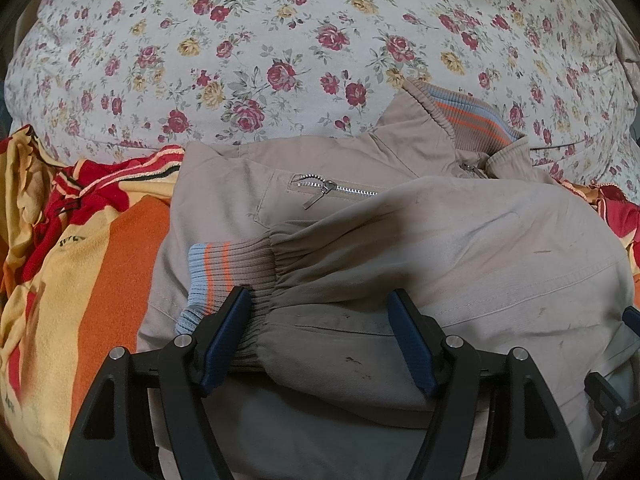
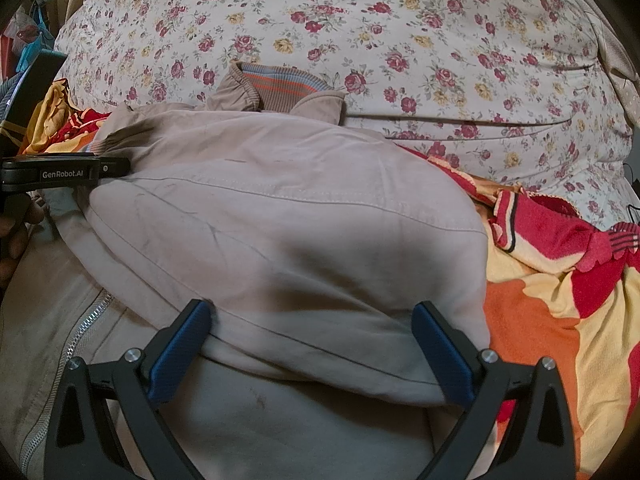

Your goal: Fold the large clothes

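Note:
A beige jacket (image 1: 460, 248) lies on its back on the bed, with its striped ribbed collar (image 1: 472, 120) at the far end. One sleeve is folded across the chest, and its ribbed cuff (image 1: 236, 268) ends near the zipped chest pocket (image 1: 336, 189). My left gripper (image 1: 317, 294) is open and sits over the sleeve just behind the cuff, with its left finger lying on the ribbing. My right gripper (image 2: 312, 306) is open wide, straddling the folded sleeve's upper part (image 2: 280, 220). The jacket's front zip (image 2: 80, 328) runs along the lower left of the right wrist view.
An orange, yellow and red blanket (image 1: 80, 280) lies under the jacket and spreads out on both sides (image 2: 560, 300). A floral sheet (image 1: 280, 40) covers the bed beyond. The left gripper's body (image 2: 60, 172) and a hand (image 2: 16, 224) show at the left edge of the right wrist view.

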`<state>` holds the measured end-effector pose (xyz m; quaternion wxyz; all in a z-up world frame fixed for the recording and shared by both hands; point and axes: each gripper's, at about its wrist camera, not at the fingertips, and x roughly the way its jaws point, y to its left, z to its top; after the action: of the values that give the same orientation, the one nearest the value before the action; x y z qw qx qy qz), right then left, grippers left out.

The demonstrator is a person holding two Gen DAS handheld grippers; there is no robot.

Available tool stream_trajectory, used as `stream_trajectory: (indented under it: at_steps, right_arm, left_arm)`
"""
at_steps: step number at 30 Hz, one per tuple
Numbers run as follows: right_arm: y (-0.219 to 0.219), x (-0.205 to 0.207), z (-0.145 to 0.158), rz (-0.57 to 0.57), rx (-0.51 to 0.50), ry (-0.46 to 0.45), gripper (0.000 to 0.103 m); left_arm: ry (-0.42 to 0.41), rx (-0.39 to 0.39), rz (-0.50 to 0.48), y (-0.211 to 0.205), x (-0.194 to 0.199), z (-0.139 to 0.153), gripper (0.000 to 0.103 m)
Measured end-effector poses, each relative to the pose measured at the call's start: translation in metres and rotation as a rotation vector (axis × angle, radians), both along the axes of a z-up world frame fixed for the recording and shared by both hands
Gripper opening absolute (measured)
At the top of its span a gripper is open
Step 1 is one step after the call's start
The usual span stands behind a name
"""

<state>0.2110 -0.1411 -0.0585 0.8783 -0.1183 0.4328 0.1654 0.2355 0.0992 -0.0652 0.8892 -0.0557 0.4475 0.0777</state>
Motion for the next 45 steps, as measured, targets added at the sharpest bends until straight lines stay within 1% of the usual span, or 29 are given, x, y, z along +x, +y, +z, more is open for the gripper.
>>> stream_trajectory:
  at_steps: [30, 40, 45]
  right_arm:
    - [0.0001, -0.0001, 0.0, 0.0, 0.0, -0.001, 0.102]
    - [0.0001, -0.0003, 0.0001, -0.001, -0.001, -0.001, 0.102]
    - [-0.0001, -0.0002, 0.0001, -0.001, -0.001, -0.001, 0.102]
  left_arm:
    - [-0.005, 0.009, 0.005, -0.0002, 0.0001, -0.0004, 0.061]
    - [-0.005, -0.001, 0.005, 0.0011, -0.0005, -0.0006, 0.061]
    - [0.001, 0.016, 0.005, -0.0017, 0.0009, -0.0012, 0.061]
